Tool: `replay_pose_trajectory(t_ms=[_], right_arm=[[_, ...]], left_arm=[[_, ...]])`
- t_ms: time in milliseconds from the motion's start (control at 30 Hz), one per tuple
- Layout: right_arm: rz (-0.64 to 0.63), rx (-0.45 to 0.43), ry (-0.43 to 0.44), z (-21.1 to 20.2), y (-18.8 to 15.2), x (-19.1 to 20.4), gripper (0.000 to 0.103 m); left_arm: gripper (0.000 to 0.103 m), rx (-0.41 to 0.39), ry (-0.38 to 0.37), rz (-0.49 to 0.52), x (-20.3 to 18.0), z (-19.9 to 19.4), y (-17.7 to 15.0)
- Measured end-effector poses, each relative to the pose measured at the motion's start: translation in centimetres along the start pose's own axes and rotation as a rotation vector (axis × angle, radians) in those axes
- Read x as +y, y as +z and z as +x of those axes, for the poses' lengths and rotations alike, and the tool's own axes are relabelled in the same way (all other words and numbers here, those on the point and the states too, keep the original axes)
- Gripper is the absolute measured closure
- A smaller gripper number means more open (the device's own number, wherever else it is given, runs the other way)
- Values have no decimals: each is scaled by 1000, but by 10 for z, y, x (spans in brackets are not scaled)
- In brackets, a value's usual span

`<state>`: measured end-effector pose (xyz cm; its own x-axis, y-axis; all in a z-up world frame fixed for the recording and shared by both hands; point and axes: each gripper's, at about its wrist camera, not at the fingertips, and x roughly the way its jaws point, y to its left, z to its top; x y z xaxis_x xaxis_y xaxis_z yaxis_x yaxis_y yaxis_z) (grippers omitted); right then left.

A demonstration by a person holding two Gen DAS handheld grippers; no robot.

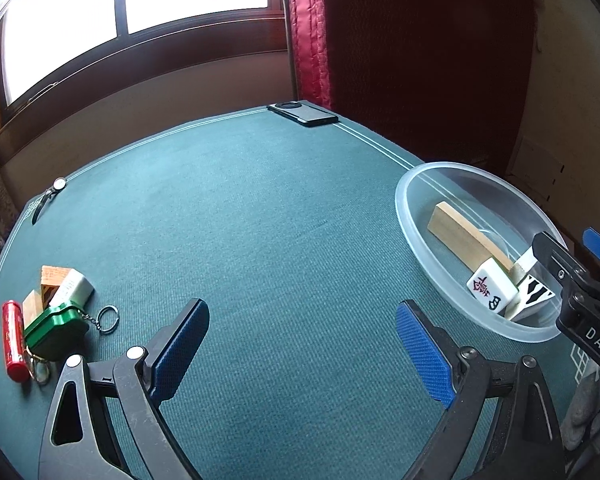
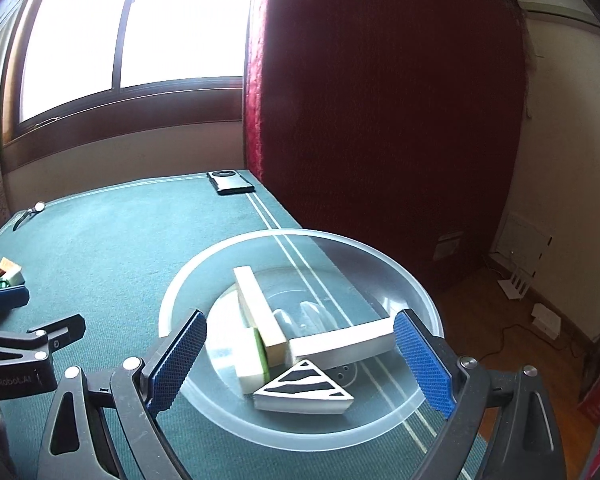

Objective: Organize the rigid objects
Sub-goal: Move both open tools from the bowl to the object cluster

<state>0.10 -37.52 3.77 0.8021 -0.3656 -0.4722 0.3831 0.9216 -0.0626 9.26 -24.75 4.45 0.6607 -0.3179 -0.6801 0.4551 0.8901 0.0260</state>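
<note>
A clear round bowl (image 2: 300, 440) sits near the table's right edge. Inside it a long wooden block (image 2: 260, 320) lies flat, a mahjong tile (image 1: 490, 290) leans at the block's near end, and a white wedge with black stripes (image 2: 304, 392) rests just beside both. Well left of the bowl lies a cluster: a red cylinder (image 1: 13, 338), a green tin (image 1: 56, 330) on a key ring, small wooden blocks (image 1: 50, 280) and another tile (image 1: 74, 286).

Left gripper (image 1: 302, 346) and right gripper (image 2: 300, 360), fingers spread wide, empty.
</note>
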Motion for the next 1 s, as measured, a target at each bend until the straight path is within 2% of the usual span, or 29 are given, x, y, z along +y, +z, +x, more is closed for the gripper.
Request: replay_pose_trajectory(t_ms=[533,833,1000], right_arm=[[-122,58,192,-16,-8,63,5],[-198,139,318,-13,-17,97,4],[-180,210,383,-8,-17,106,4]], left_arm=[[8,-3,62,-90,52,-18,-21],[8,-7,119,-140,95,-33,-34],[8,4,172,-179,131,-43,-46]])
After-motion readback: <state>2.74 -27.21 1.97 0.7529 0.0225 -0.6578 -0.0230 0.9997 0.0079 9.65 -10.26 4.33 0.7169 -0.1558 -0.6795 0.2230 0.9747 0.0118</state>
